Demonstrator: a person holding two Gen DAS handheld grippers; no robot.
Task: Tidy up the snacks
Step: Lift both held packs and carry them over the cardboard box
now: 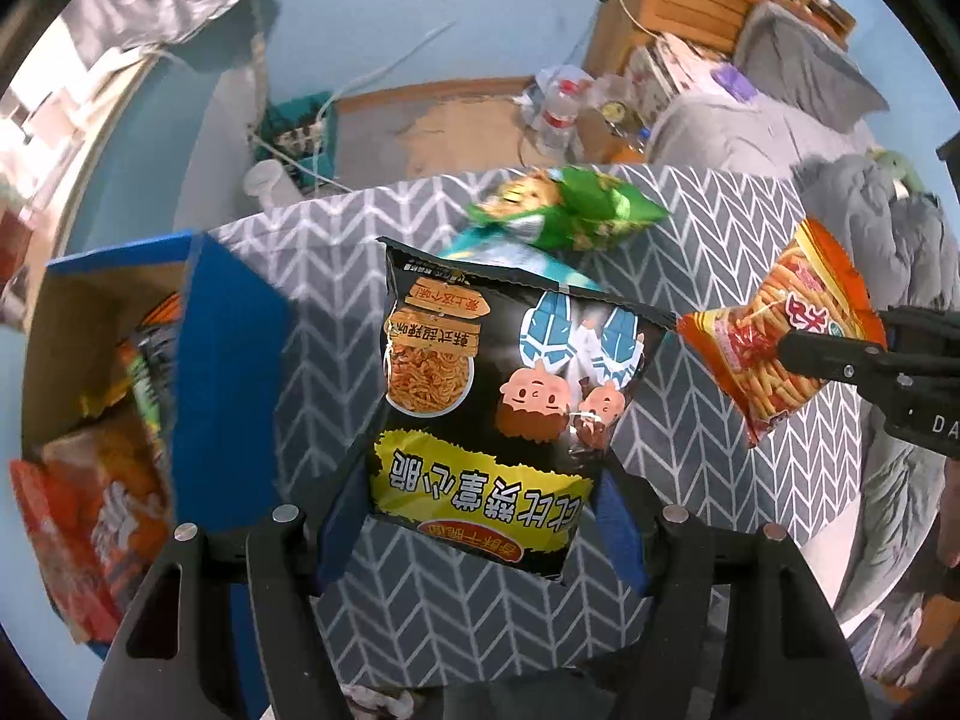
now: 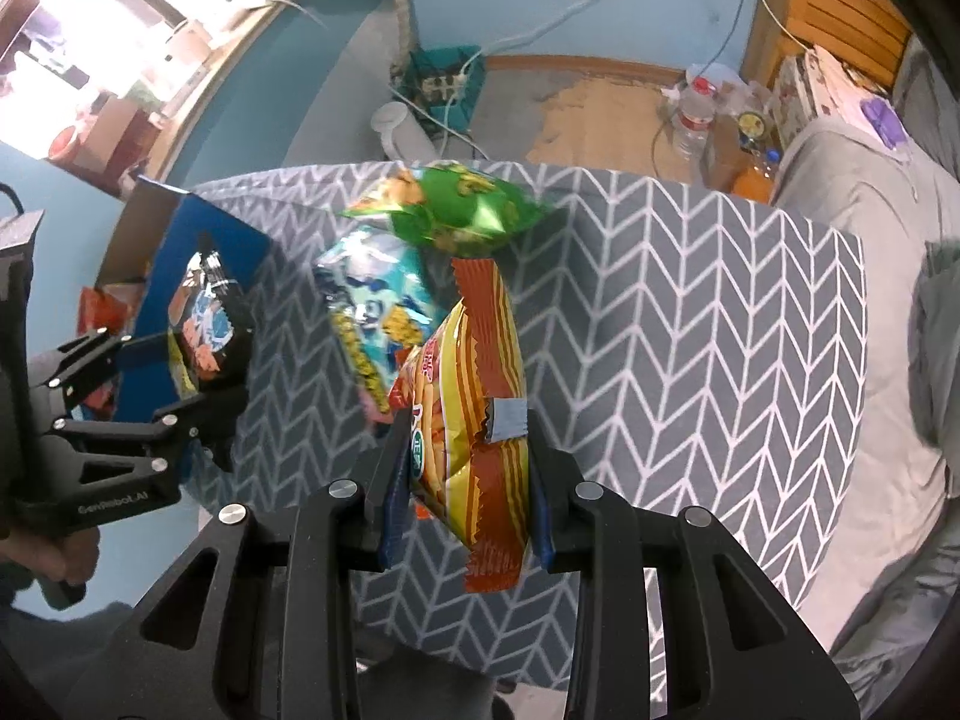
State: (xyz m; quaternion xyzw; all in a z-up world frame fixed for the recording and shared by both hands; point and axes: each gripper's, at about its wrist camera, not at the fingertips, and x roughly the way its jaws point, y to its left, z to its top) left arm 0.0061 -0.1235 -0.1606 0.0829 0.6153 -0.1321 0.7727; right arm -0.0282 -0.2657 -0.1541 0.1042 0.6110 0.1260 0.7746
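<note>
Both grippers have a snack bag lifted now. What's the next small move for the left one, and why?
Probably carry the left gripper sideways over the open blue box and release there. It already grips the black noodle-snack bag clear of the table, and the box beside it already holds other packets.

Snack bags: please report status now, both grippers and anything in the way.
Left gripper shut on black snack bag, beside blue box. Right gripper shut on orange snack bag. Green bag and teal bag on table.
</note>
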